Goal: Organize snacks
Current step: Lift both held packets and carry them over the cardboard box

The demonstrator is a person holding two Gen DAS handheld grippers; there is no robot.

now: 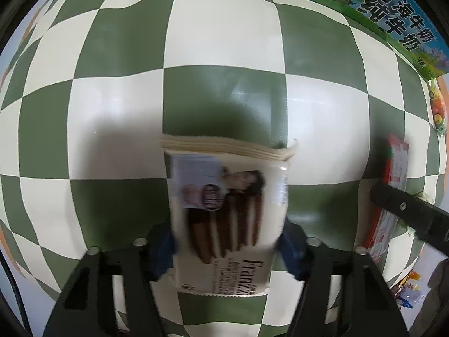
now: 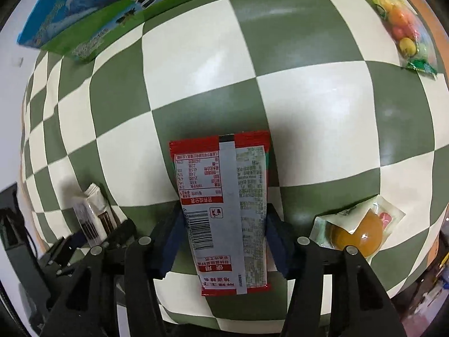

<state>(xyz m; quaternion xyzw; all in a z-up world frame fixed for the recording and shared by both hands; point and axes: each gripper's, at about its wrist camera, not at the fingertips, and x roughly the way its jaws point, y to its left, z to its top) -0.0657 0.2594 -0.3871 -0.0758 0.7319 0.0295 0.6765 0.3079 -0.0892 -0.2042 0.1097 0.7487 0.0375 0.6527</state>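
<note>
A cream wafer-stick packet lies lengthwise between the blue pads of my left gripper, which is shut on its sides while pointing straight down at the checkered cloth. The picture is blurred there. My right gripper is shut on a red and silver snack packet, back side up, held a little above the cloth with its shadow beneath. In the right wrist view the cream packet shows at the lower left. In the left wrist view the red packet shows at the right edge.
A green and white checkered cloth covers the table. A green and blue milk carton box stands at the far edge. A bag of coloured candies lies far right. A clear packet with an orange round snack lies just right of the right gripper.
</note>
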